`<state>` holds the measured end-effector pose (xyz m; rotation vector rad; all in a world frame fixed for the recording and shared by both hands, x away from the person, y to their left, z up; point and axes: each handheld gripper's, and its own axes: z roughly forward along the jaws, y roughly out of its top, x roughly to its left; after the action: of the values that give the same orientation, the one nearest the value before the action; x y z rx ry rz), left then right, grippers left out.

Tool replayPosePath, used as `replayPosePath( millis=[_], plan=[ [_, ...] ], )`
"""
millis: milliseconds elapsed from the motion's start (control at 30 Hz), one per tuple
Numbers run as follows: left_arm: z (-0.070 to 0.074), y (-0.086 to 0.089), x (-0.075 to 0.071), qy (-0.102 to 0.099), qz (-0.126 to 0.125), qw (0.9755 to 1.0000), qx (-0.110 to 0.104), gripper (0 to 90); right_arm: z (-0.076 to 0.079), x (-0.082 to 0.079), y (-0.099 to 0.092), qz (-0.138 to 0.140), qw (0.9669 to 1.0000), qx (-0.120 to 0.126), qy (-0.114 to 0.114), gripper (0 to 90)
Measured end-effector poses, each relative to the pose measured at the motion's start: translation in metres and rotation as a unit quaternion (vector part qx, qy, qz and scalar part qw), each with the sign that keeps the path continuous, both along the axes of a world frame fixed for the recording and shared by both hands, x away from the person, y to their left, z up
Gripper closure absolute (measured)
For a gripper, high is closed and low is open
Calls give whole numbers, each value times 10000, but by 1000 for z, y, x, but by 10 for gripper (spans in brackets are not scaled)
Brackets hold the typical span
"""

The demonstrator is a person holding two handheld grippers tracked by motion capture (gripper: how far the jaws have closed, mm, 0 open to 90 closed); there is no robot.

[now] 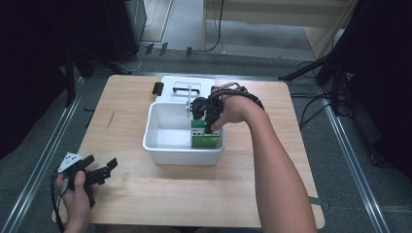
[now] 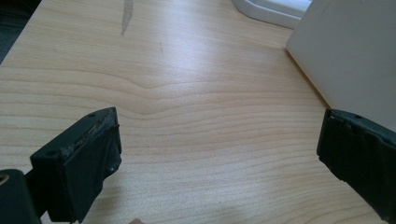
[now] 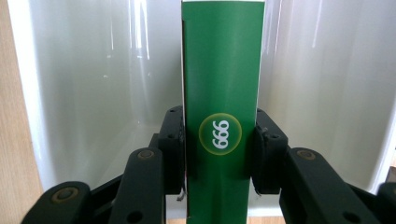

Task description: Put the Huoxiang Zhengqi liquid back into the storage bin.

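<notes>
A green box [image 3: 219,88] with a white "999" mark stands on edge inside a white plastic bin [image 1: 165,145]. My right gripper [image 3: 218,149] is shut on the box, one jaw pressed to each flat side. In the high view the green box [image 1: 204,138] sits at the bin's right end, with my right gripper [image 1: 209,127] reaching down into it. Low over the table near its front left corner, my left gripper [image 1: 108,167] is open. In the left gripper view my left gripper [image 2: 219,154] has only bare wood between its jaws.
The bin's white lid [image 1: 187,90] lies flat behind the bin, and a small black object [image 1: 158,88] rests to its left. The bin's side wall [image 2: 350,56] rises close to the left gripper's right jaw. Bare wooden tabletop [image 1: 194,189] spreads in front of the bin.
</notes>
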<state>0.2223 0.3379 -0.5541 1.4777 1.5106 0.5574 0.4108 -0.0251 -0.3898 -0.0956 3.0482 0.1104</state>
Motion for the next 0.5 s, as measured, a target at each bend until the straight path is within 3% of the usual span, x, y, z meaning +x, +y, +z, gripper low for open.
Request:
replayPosePath(
  millis=[200,333,400,500],
  plan=[
    [0,0,0,3,-1,10000,-7,7,2,-1,-1,-111,9999,61,22,576],
    [0,0,0,0,-6,10000,-2,7,7,-2,-4,-181,9997,172,-18,469],
    [0,0,0,-1,-8,10000,1,7,7,-4,-6,-185,9998,91,16,408],
    [0,0,0,2,-3,10000,22,7,9,-6,-7,-192,9997,70,-104,388]
  ],
)
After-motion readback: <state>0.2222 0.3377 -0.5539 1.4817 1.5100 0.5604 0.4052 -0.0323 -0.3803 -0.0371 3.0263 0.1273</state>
